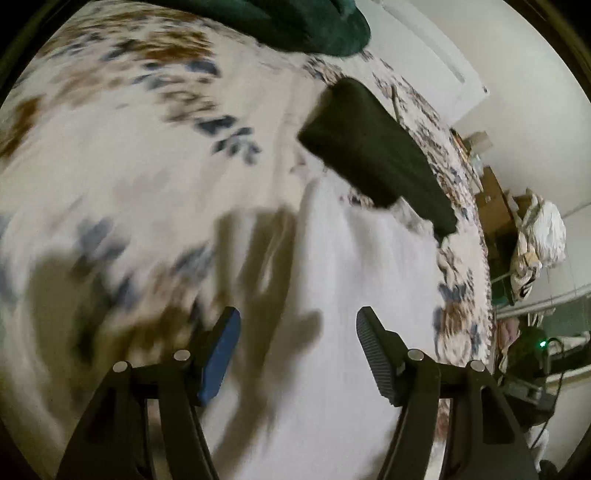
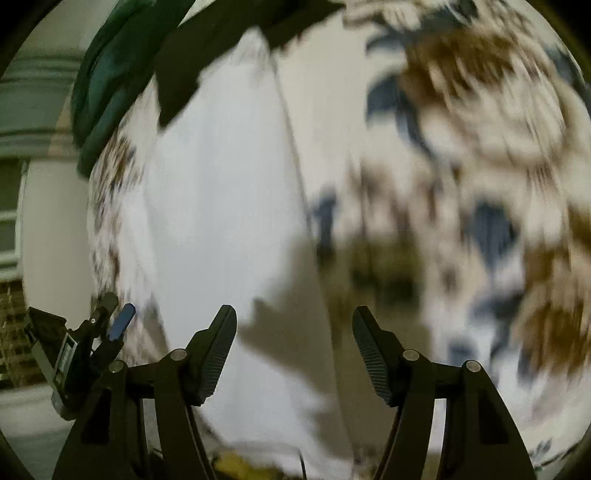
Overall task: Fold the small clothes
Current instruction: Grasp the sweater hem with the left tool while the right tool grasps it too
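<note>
A white garment [image 1: 354, 280] lies flat on the flower-patterned bed cover [image 1: 122, 147]; it also shows in the right wrist view [image 2: 221, 206]. A folded dark cloth [image 1: 373, 151] lies just beyond it, and shows at the top of the right wrist view [image 2: 199, 55]. My left gripper [image 1: 298, 350] is open and empty above the white garment. My right gripper [image 2: 294, 347] is open and empty above the garment's right edge. The left gripper also shows at the lower left of the right wrist view [image 2: 110, 325]. Both views are blurred by motion.
A dark green blanket [image 1: 295, 22] is heaped at the far end of the bed, and shows in the right wrist view [image 2: 107, 81]. The bed edge [image 1: 484, 258] runs down the right, with boxes and a bundle of cloth [image 1: 539, 236] beyond it.
</note>
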A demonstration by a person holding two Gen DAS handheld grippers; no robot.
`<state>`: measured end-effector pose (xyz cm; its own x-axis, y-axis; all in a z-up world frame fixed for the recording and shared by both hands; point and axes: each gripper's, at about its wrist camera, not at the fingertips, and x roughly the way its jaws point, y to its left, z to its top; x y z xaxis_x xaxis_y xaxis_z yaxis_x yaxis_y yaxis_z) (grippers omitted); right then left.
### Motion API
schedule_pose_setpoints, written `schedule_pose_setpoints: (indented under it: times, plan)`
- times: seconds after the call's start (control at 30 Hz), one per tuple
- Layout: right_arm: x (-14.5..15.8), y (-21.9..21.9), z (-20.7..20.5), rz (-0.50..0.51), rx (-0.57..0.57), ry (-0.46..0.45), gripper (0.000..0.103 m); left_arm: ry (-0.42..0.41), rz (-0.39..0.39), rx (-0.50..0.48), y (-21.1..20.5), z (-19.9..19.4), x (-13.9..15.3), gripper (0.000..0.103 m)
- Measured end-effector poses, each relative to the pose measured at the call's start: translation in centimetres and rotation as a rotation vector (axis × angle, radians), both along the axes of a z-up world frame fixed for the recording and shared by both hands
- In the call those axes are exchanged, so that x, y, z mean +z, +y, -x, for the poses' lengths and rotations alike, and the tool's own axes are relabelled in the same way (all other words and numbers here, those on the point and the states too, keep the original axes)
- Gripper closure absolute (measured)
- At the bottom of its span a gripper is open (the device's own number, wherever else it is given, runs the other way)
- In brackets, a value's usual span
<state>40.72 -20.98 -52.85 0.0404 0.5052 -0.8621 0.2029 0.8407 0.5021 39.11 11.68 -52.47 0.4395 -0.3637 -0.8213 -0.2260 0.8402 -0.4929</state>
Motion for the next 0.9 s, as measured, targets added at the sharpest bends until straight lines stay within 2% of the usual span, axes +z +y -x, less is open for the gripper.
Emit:
schedule_pose_setpoints:
  times: [0.07, 0.1, 0.13, 0.23, 0.27, 0.3, 0.37, 0.43, 0.5, 0.57, 0.63, 0.7, 0.73, 0.9]
  plan:
    - [-0.7, -0.1, -3.8, -0.015, -0.038, -0.017, 0.036, 0.006, -0.019, -0.052, -0.7, -2.6, -1.2, 0.044]
    - [-1.1, -0.2, -5.7, -0.025, -0.063, -0.023, 0.036, 0.004, -0.016, -0.082, -1.0, -3.6, -1.9, 0.072]
    - [-1.5, -0.3, -7.6, -0.026, -0.080, -0.028, 0.036, 0.008, -0.004, -0.111, -1.2, -4.1, -2.3, 0.091]
    - [-3.1, 0.4, -11.1, -0.016, -0.116, -0.014, 0.037, -0.011, 0.020, -0.124, -0.7, -4.0, -1.7, 0.092]
    - [-3.5, 2.1, -11.6, -0.032, -0.120, -0.004, 0.045, -0.023, 0.033, -0.121, -0.3, -3.9, -1.2, 0.092]
    - [-3.3, 2.2, -11.8, -0.025, -0.122, -0.021, 0.068, -0.044, 0.041, -0.118, 0.2, -3.9, -0.5, 0.092]
    - [-2.1, 3.6, -12.2, 0.070, -0.090, -0.084, 0.077, -0.069, 0.054, -0.112, 1.3, -4.7, 0.3, 0.092]
    - [-1.9, 5.1, -11.4, 0.114, -0.080, -0.112, 0.078, -0.027, 0.073, -0.101, 2.1, -6.4, -1.6, 0.092]
    - [-2.5, 5.4, -11.2, 0.154, -0.088, -0.098, 0.078, 0.045, 0.131, -0.124, 2.5, -7.6, -4.4, 0.091]
    - [-3.0, 5.4, -11.4, 0.180, -0.089, -0.072, 0.073, 0.062, 0.170, -0.128, 2.8, -7.6, -4.8, 0.085]
    - [-2.7, 5.7, -11.8, 0.185, -0.073, -0.049, 0.056, 0.042, 0.167, -0.156, 3.2, -6.4, -3.5, 0.068]
    - [-2.1, 5.5, -11.2, 0.160, -0.058, -0.042, 0.046, 0.024, 0.150, -0.163, 4.0, -4.2, -2.1, 0.051]
    - [-1.6, 4.9, -10.3, 0.141, -0.054, -0.039, 0.041, 0.020, 0.141, -0.158, 4.3, -3.2, -1.5, 0.048]
    - [0.6, 2.2, -3.0, 0.068, -0.025, 0.013, 0.039, 0.043, 0.080, -0.136, 5.0, 5.2, 0.8, 0.048]
